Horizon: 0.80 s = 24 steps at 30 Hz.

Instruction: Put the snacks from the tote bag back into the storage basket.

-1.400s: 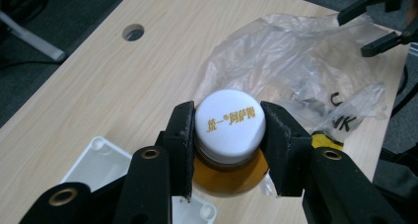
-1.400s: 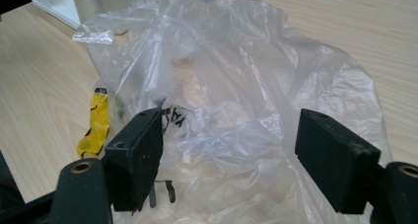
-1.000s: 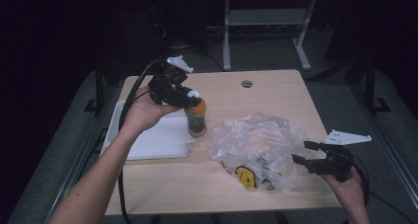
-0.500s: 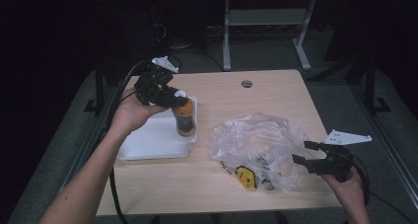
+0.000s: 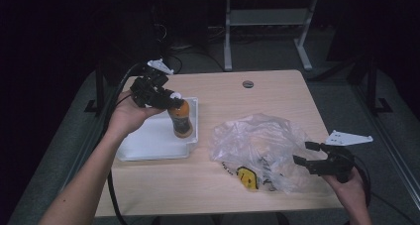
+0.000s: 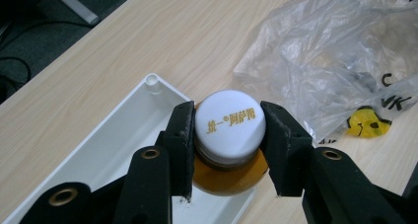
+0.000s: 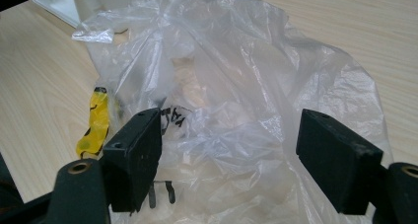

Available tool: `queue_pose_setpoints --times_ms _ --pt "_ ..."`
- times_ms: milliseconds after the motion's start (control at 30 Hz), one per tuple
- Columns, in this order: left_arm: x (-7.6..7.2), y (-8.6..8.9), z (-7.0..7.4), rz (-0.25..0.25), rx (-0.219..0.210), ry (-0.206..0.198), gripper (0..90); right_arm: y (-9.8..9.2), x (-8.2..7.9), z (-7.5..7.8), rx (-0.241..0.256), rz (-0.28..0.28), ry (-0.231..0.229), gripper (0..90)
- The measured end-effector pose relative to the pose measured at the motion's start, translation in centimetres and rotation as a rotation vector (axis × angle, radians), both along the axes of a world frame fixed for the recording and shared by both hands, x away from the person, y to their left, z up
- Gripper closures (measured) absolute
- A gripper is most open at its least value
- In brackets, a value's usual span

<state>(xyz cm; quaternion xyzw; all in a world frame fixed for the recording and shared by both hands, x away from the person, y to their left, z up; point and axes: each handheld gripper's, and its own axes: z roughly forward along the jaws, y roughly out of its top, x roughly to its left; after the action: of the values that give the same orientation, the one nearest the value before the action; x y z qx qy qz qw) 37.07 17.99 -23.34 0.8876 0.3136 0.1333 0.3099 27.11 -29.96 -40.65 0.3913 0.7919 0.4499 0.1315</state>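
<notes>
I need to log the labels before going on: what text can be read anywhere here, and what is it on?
"统一®阿萨姆", gold print on the white cap of the amber drink bottle.
"VK", black letters, partly cut off, on the clear plastic bag.
Black print in the bag beside the yellow patch: too crumpled to read.

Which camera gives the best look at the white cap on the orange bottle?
The left gripper view: the cap sits close up between the left gripper jaws, its gold lettering readable. In the high view the bottle is small over the white tray and the gripper hides its cap. The right gripper view faces the plastic bag.
</notes>
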Motion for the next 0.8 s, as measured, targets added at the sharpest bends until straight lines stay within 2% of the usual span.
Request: queue_pose_setpoints --times_ms 533,800 --pt "0.6 -0.1 -1.5 0.004 0.025 0.023 59.2 0.1 -0.1 0.2 0.0 0.007 -0.006 24.9" --pt "0.7 0.0 -2.5 0.007 0.02 0.033 59.2 0.2 -0.1 0.2 0.001 0.011 -0.009 24.7"
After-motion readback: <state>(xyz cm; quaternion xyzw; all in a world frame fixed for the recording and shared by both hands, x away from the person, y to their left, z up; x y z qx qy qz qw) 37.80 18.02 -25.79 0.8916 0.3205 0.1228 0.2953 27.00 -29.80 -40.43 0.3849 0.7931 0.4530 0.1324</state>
